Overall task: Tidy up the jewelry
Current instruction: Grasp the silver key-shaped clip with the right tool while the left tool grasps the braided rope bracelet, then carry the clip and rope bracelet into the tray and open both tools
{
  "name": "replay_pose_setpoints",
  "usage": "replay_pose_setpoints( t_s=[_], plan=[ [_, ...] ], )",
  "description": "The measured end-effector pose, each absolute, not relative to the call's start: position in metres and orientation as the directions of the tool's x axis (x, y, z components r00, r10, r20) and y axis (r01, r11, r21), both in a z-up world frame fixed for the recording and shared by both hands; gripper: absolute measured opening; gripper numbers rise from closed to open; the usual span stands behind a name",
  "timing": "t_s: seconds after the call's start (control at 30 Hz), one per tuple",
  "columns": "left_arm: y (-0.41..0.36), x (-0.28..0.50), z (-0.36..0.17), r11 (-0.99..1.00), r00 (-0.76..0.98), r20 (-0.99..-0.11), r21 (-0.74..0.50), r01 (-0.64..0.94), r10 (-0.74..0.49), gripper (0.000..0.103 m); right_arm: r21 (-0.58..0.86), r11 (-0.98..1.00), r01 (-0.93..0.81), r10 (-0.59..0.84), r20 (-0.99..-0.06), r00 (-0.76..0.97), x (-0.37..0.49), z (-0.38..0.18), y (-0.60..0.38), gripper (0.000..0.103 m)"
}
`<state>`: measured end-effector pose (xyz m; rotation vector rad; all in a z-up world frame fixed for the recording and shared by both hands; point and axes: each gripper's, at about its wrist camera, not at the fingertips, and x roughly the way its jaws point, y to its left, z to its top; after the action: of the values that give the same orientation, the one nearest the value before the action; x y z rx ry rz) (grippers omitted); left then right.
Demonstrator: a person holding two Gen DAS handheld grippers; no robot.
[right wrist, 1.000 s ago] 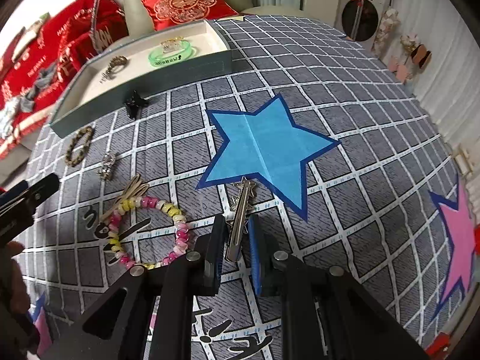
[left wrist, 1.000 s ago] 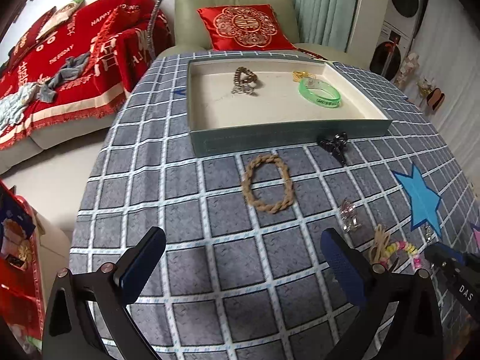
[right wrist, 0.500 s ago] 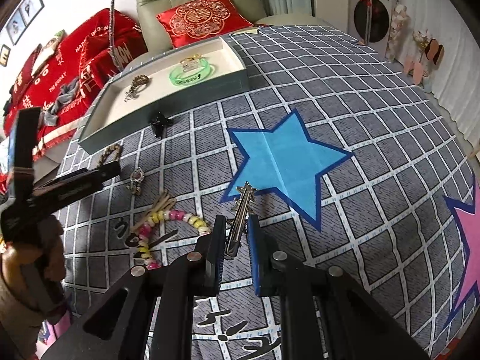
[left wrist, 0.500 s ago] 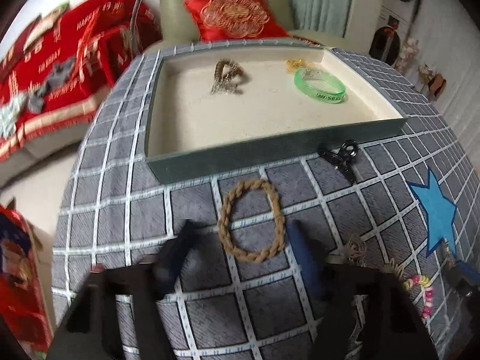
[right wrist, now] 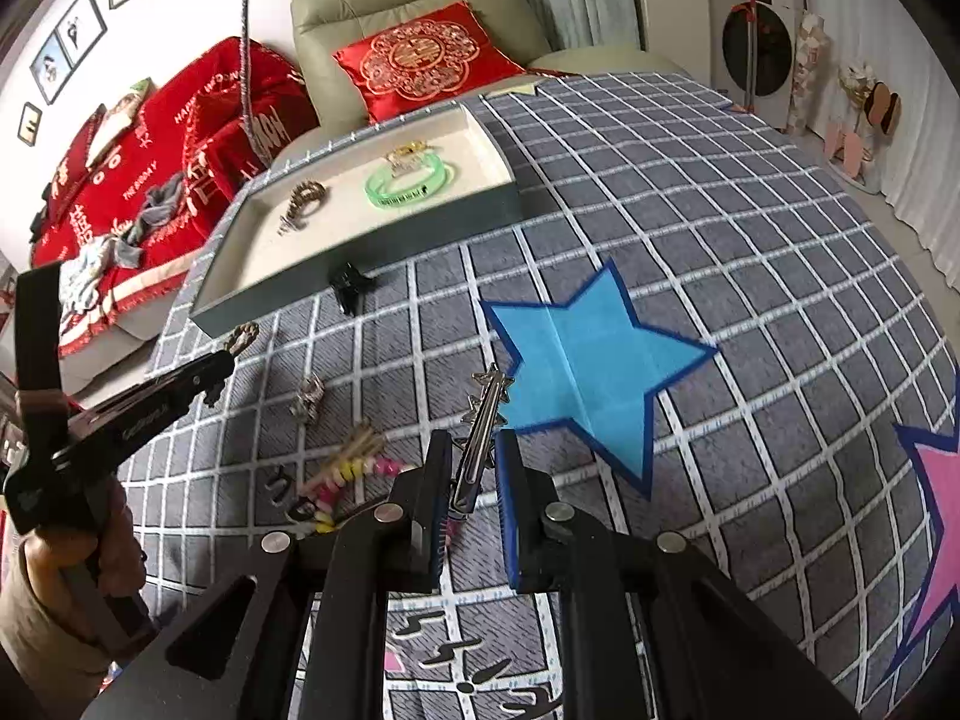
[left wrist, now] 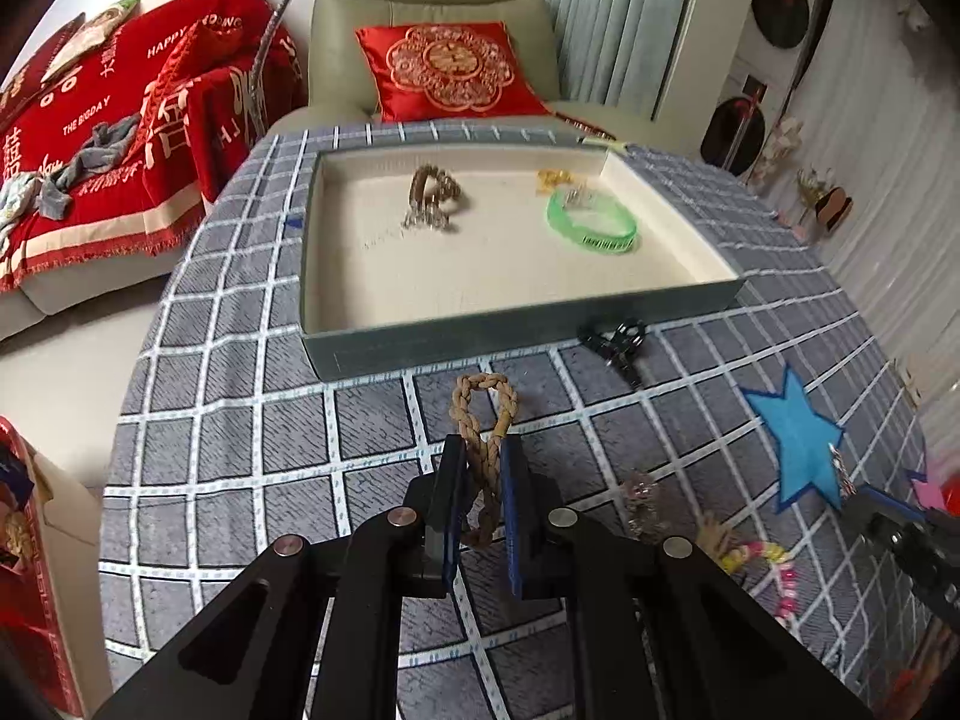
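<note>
A living room with a green armchair and red throws surrounds the table (left wrist: 252, 420), which is covered in a grey checked cloth.

Nearest the left wrist camera, the left claw (left wrist: 480, 480) is clamped on the braided rope bracelet (left wrist: 485, 420), squeezing the tan loop into a narrow figure-eight whose far end pokes out beyond the fingertips. The risk here is a soft, springy braid: pinched only through its middle, it could twist or slide free on the way over the tray wall, or catch on that wall.

Nearest the right wrist camera, the right claw (right wrist: 474, 468) is closed on a silver hair clip (right wrist: 483, 426), a slim metal piece with a star-shaped tip, held by its near end. Smooth metal gripped so far back could pivot or slip out.

Just beyond lie loose pieces: a pastel bead bracelet (right wrist: 354, 471), a small silvery trinket (right wrist: 309, 399), possibly a ring, though it is blurred, and a black clip (left wrist: 621, 342) just beside the tray.

Farther on, the grey-walled tray (left wrist: 510, 336) has a cream floor and holds a green bangle (left wrist: 591, 219), a brown beaded piece (left wrist: 432, 195) and a small gold item (left wrist: 555, 179).
</note>
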<state>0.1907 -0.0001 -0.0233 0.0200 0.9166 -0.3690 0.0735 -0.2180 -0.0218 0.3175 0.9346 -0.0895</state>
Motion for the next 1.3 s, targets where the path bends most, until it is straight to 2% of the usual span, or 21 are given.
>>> replay_pose_setpoints(
  t_s=[0.57,1.3],
  plan=[
    [0.003,0.201,0.033,0.939,0.64,-0.698,-0.15,0.311,-0.323,0.026,0.263,0.959,0.109,0.128,-0.739,0.661,0.125,0.024,-0.225,0.016],
    [-0.012,0.266,0.035,0.947,0.649,-0.702,-0.119,0.298,-0.292,0.026,0.277,0.96,0.039,0.188,-0.742,0.644,0.237,0.027,-0.229,0.016]
  ],
)
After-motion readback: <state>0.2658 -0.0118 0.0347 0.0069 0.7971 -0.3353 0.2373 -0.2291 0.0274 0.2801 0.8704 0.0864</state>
